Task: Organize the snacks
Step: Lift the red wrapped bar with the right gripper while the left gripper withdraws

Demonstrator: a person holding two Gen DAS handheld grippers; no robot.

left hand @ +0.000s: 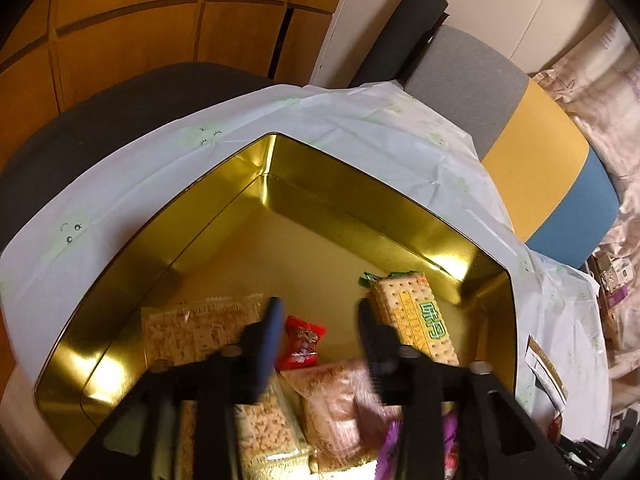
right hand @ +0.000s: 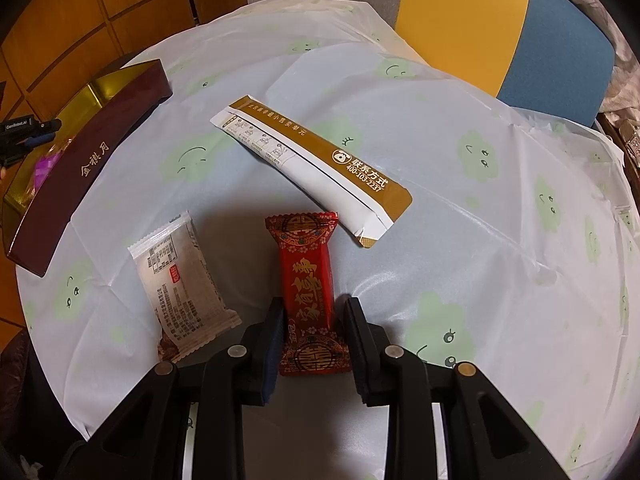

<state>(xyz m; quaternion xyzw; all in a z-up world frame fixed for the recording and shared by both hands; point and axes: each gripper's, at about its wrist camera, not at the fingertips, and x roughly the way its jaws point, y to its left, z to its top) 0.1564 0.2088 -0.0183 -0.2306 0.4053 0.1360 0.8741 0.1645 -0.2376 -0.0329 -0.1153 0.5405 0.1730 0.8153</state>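
Observation:
A gold tin [left hand: 360, 208] holds several snacks: a cracker pack [left hand: 416, 316], a small red candy [left hand: 302, 344] and puffed-snack packs [left hand: 192, 328]. My left gripper [left hand: 318, 308] hovers over the tin, open and empty. In the right wrist view the tin [right hand: 92, 160] shows dark red outside, at far left. My right gripper [right hand: 314, 310] is open with its fingers on either side of a red wrapped snack [right hand: 306, 288] lying on the table. A white snack pack [right hand: 180, 280] lies to its left. A long gold-and-white sachet [right hand: 312, 160] lies beyond.
A pale cloth with green faces [right hand: 480, 220] covers the round table. A grey, yellow and blue chair [right hand: 520, 28] stands behind the table. Wooden cabinets [left hand: 140, 32] are at the back left.

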